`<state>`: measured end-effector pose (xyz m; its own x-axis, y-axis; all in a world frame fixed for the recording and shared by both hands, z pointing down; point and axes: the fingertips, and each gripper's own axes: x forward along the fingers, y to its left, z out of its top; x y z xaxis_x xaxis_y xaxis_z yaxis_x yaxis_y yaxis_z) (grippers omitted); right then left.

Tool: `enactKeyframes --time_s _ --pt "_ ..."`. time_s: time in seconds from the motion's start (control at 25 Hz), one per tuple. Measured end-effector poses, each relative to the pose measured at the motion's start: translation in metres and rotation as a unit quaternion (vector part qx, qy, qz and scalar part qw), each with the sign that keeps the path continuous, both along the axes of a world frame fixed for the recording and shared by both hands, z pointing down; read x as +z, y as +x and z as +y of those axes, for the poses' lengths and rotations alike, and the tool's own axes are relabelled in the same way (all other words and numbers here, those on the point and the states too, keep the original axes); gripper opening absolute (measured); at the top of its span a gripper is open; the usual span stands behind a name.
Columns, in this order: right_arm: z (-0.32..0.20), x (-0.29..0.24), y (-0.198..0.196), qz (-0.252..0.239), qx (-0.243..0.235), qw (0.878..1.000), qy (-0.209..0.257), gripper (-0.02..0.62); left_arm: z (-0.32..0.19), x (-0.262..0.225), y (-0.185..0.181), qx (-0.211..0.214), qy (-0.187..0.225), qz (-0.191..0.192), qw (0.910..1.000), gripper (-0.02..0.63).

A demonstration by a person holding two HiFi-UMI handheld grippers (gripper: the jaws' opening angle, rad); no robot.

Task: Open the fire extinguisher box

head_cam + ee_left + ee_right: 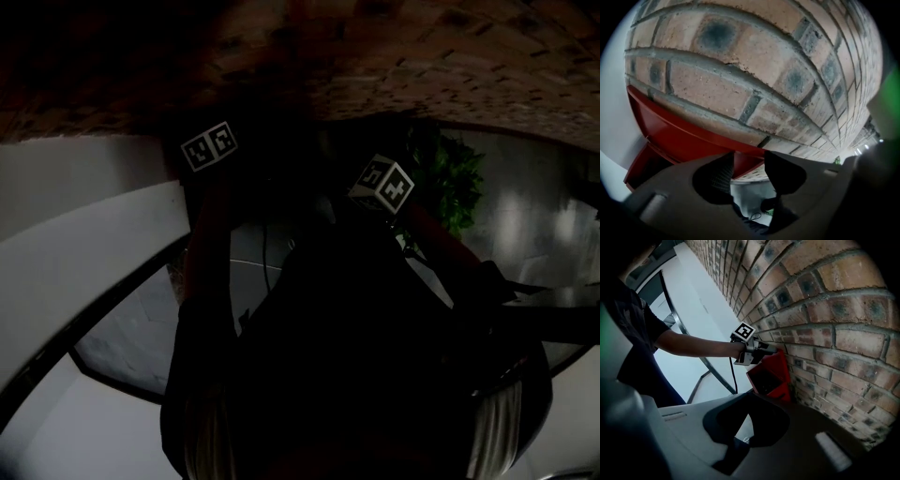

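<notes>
Left gripper (749, 161) open, empty, just beside red fire extinguisher box (679, 136); right gripper (749, 395) seemingly closed.

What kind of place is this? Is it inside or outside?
Probably a walkway or entrance beside a public building; inside or outside, I can't tell. There's a brick wall, a red fire extinguisher box against it, and a green plant by a pale floor.

Brick wall (740, 70) rough, matt. Fire extinguisher box (679, 136) smooth red painted metal, faint sheen. Left gripper (747, 159) matt grey plastic.
</notes>
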<state>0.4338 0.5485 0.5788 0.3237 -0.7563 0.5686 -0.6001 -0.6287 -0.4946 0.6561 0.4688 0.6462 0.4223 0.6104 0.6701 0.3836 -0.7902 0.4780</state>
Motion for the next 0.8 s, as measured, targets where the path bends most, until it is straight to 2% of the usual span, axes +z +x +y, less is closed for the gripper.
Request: enactKeyframes --time_s 0.12,0.44,0.64,0.8 --pt "0.009 0.003 0.001 -0.002 -0.005 1.000 -0.007 0.000 0.008 0.003 0.001 -0.002 -0.010 -0.008 0.9999 0.210" --pt "0.003 0.001 0.005 0.007 -0.016 1.000 -0.014 0.000 0.005 0.003 -0.003 0.010 -0.005 -0.014 0.9998 0.210" --pt "-0.004 0.000 -0.002 0.007 -0.030 0.999 -0.018 0.000 -0.002 0.001 -0.011 0.022 0.013 -0.005 0.9997 0.210" --pt "-0.006 -0.003 -0.005 0.009 -0.029 0.999 -0.016 0.000 -0.011 -0.006 -0.014 0.006 0.001 0.005 1.0000 0.210"
